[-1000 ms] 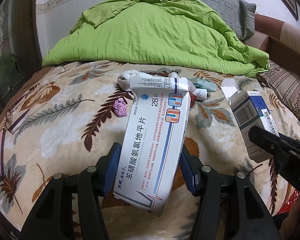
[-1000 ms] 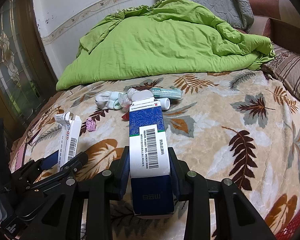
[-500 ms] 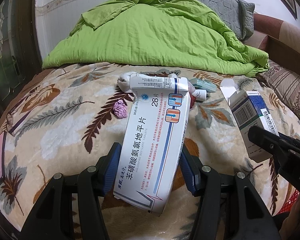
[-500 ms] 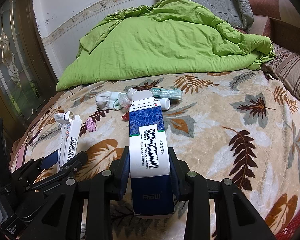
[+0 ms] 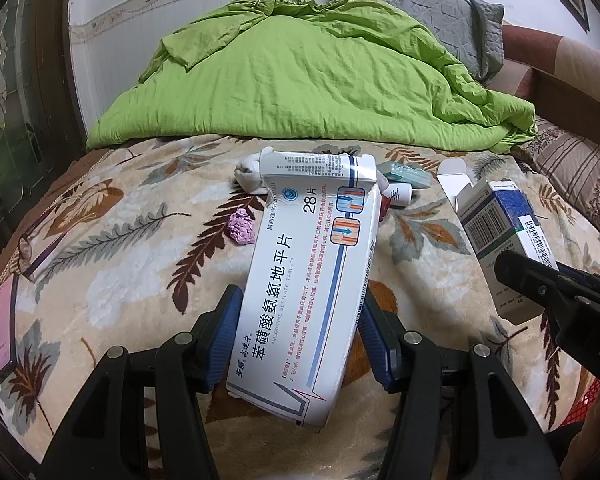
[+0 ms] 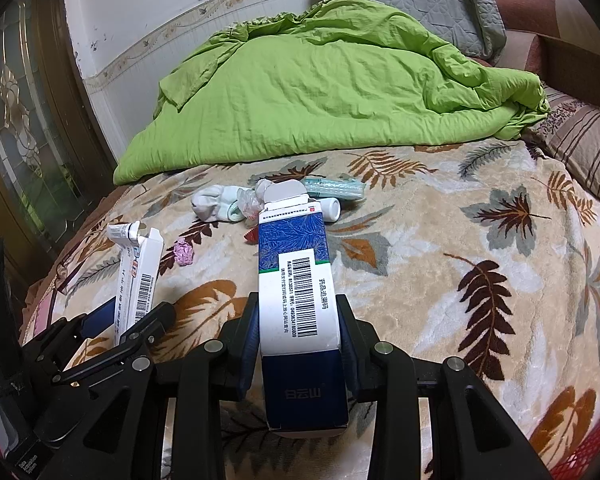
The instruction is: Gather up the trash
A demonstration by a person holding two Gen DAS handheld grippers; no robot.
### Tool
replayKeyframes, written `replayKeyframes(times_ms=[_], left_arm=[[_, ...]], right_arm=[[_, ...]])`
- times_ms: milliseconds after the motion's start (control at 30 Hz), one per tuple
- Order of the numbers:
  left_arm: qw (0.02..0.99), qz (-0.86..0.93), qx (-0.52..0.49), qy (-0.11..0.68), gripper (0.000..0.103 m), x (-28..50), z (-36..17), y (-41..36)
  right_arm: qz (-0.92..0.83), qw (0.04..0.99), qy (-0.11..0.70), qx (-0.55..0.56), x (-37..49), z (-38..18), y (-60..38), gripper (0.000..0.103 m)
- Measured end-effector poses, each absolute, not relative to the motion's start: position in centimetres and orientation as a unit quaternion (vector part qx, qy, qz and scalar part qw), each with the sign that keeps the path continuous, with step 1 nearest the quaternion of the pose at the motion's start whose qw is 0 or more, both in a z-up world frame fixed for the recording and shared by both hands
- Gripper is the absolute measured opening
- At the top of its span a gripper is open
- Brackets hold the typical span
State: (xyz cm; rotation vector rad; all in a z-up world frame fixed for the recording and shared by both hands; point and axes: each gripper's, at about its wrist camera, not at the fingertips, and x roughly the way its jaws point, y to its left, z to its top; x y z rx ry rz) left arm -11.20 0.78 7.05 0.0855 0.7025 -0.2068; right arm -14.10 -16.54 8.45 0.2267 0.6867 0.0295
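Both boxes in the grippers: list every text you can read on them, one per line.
White box in the left gripper: "苯磺酸氨氯地平片"
Same box: "AMLODIPINE BESYLATE TABLETS"
Same box: "28片"
Same box, red small print: too small to read.
Blue box in the right gripper: "药品追溯码"
Same box, dark end: "白云山"
Same box, barcode digits: too blurred to trust.

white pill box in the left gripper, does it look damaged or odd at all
Yes. The white pill box, clamped in the left gripper, has its far end flap sprung open and bent over, and its body looks creased and slightly squashed, like an emptied carton.
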Motion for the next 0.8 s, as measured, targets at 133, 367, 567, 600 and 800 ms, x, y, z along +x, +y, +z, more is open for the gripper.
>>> replayKeyframes(times_ms=[133, 367, 567, 600, 800], left_arm=[[0.934, -0.101, 0.045, 0.34, 0.056, -11.2, 7.1, 0.7], [0.934, -0.101, 0.045, 0.339, 0.056, -11.3, 7.1, 0.5], [0.935, -0.105, 0.048, 0.336, 0.056, -11.7, 7.2, -0.1], [0.935, -0.105, 0.05, 0.335, 0.056, -11.9, 7.2, -0.2], [0.938, -0.106, 0.064, 0.323, 0.056, -12.5, 7.2, -0.8]], right_arm=[[0.015, 0.935, 0.336, 0.111, -14.1, 8.4, -16.6, 0.038], [0.016, 0.935, 0.336, 0.113, -14.1, 8.5, -16.6, 0.038], [0.019, 0.932, 0.335, 0.135, -14.5, 8.6, -17.2, 0.038], [0.019, 0.932, 0.335, 0.141, -14.8, 8.7, -17.2, 0.038], [0.027, 0.929, 0.333, 0.159, -16.0, 9.1, -18.0, 0.038]])
